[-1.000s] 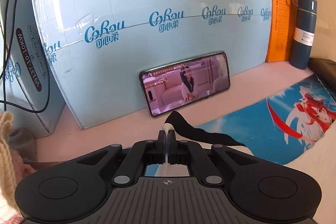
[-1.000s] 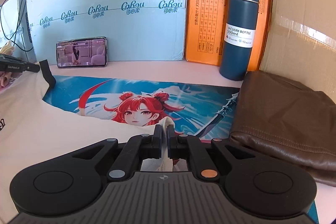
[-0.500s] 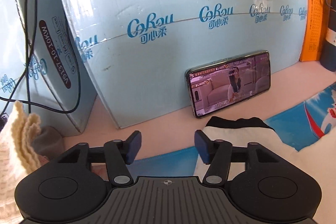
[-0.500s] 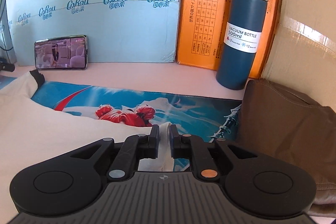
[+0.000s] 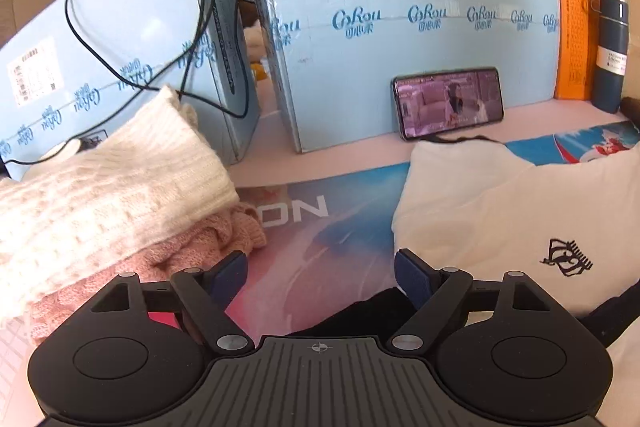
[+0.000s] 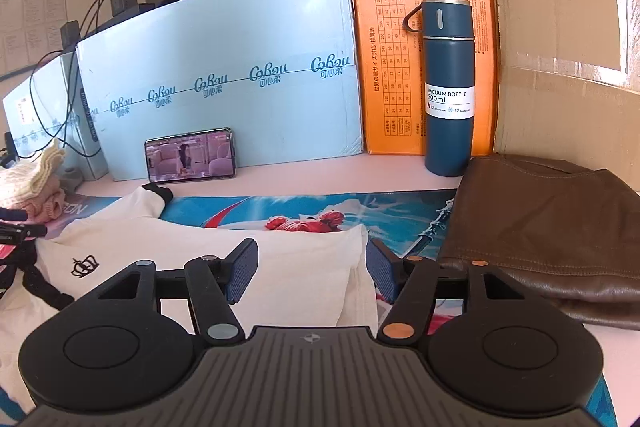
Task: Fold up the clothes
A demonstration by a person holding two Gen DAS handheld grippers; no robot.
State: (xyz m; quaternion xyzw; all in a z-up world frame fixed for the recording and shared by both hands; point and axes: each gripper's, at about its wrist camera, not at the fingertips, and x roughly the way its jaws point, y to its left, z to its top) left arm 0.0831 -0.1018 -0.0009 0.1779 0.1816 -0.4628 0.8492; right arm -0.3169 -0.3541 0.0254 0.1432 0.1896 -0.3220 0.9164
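Right gripper (image 6: 311, 269) jaws wide apart over white sweatshirt (image 6: 240, 259), brown leather jacket (image 6: 552, 227) right, vacuum bottle (image 6: 449, 87) upright behind

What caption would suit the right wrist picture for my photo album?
Open right gripper poised over a folded white shirt on a printed mat, between a brown leather garment and a propped phone.

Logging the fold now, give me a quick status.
Left claw and right claw open, holding nothing. White shirt lying on the mat. Brown jacket close on the right.

Shirt (image 6: 248, 259) lies on mat (image 6: 304, 209), knitwear (image 5: 104, 195) left, jacket (image 6: 544, 223) right.
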